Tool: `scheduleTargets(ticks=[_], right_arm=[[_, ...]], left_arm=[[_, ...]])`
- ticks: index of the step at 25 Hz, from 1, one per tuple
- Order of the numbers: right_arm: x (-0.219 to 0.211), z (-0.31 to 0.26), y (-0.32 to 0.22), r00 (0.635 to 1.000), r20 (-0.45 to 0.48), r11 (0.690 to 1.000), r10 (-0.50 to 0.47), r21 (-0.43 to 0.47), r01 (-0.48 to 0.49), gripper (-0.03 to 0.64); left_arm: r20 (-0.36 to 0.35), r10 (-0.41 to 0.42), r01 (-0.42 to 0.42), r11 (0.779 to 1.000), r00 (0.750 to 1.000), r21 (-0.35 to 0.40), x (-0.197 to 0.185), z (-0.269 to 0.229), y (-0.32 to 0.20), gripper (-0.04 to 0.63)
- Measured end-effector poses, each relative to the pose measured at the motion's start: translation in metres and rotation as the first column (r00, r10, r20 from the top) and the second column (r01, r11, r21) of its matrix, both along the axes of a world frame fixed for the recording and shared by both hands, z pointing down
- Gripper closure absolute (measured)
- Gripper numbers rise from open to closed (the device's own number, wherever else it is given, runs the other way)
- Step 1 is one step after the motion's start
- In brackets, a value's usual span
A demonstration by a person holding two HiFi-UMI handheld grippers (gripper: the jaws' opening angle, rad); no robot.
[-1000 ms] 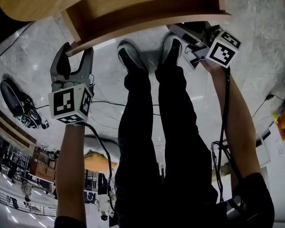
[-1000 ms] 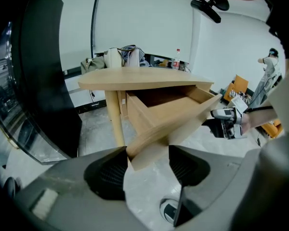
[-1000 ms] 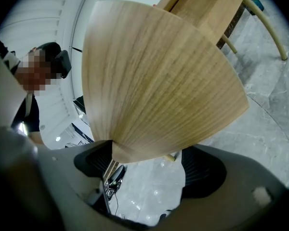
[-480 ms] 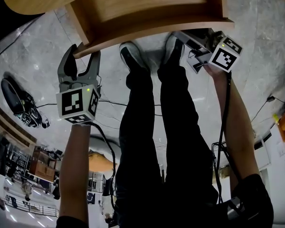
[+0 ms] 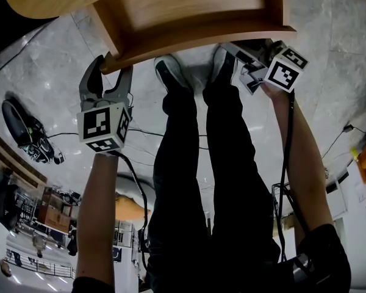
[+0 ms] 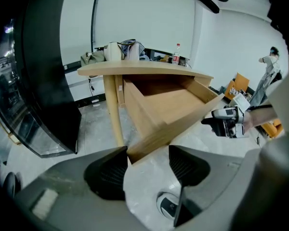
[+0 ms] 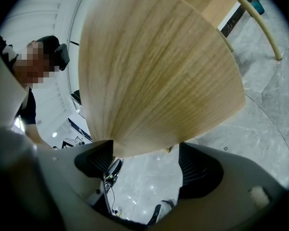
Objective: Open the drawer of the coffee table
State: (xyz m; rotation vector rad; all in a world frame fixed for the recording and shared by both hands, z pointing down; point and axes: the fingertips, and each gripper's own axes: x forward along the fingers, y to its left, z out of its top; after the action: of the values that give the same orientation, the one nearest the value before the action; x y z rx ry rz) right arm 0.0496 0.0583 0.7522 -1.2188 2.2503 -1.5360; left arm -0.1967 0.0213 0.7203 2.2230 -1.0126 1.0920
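Drawer point(image 5: 189, 11) stands well out of the table point(image 6: 144, 70), with its front panel nearest you and above your shoes point(image 5: 168, 72). The opening looks largely done.

Left tool point(image 6: 148, 163): released, jaws apart, with the left corner of the drawer front between them and close to one pad.

Right tool point(image 7: 145, 160): jaws spread wide, with the right end of the front panel filling the gap. No clamp on the wood is evident, so I rate it released as well.

Risks noted:
- Neither tool has a firm hold. A pull from here would likely slide off the wood corners.
- You are working the two ends. An uneven pull could skew the drawer and bind it.
- How much of the drawer is inside the table cannot be made out. Further travel may bring it off its support and down on your feet.
- Cables point(image 5: 140, 132) run across the floor point(image 5: 49, 72) by your legs. A step back could snag them.
- The table top carries a bottle point(image 6: 176, 56) and other items. A jerk could tip them.
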Motion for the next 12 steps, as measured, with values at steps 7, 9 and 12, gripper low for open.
scheduleTargets(ticks=[7,9,12], right_arm=[[-0.006,0.002,0.037,0.993,-0.078,0.993,-0.087,-0.092,0.080,0.193],[-0.003,-0.010,0.049,0.989,-0.098,0.989,-0.106,-0.115,0.094,0.197],[-0.003,-0.048,0.058,0.980,-0.134,0.986,-0.146,-0.104,0.133,0.227]], left_arm=[[0.062,-0.099,0.103,0.992,0.993,-0.068,-0.030,0.009,0.009,0.316],[0.078,-0.131,0.137,0.988,0.988,-0.072,-0.040,0.001,0.013,0.316],[0.080,-0.163,0.169,0.983,0.983,-0.066,-0.049,-0.024,0.017,0.316]])
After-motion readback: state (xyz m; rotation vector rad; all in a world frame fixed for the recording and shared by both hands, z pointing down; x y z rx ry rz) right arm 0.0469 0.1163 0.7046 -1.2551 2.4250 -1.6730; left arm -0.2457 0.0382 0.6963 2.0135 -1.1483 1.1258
